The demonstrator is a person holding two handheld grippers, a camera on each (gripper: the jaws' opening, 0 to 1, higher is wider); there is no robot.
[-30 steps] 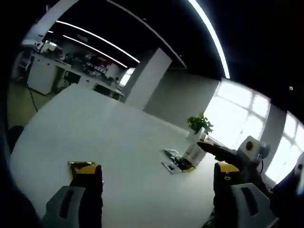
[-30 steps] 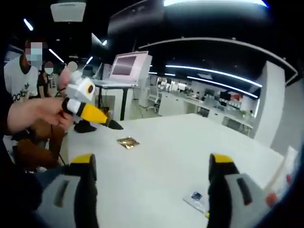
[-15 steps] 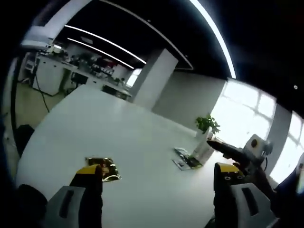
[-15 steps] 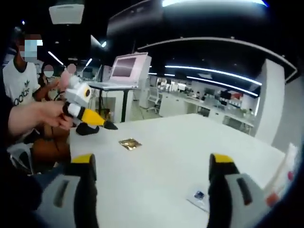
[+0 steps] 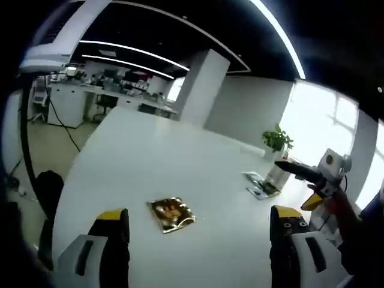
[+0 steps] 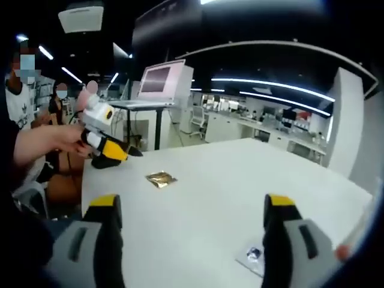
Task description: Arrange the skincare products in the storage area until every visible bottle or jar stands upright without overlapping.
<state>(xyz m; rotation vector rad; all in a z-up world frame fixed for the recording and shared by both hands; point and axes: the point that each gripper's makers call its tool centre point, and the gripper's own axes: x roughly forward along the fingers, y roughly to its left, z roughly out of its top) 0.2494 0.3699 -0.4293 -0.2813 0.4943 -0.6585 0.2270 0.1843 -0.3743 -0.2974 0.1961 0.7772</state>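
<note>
Worktop (image 5: 150, 162) — a broad, white, smooth surface — stretches away in the left gripper view, and on it, just ahead of the left claw (image 5: 198, 225), lies a flat, shiny gold foil sachet (image 5: 171, 214), clear of both jaws. That claw stands released, its yellow-tipped black jaws well apart with nothing between them. Further off toward the right of the same view, near a small green potted plant (image 5: 277, 140), a few flat skincare packets (image 5: 260, 184) lie on the worktop beside a pale upright item too small to make out. The right claw (image 5: 300, 173) enters there from the right, held in a hand; its dark tips look closed together, though I cannot tell for sure. In the right gripper view the right claw (image 6: 187, 210) shows released — jaws wide, empty — with the gold sachet (image 6: 161, 178) lying ahead on the worktop (image 6: 228, 180) and a small clear packet with a dark spot (image 6: 255, 257) close to the right jaw. A hand holds the left claw (image 6: 123, 153) at the left, near the worktop's edge.
</note>
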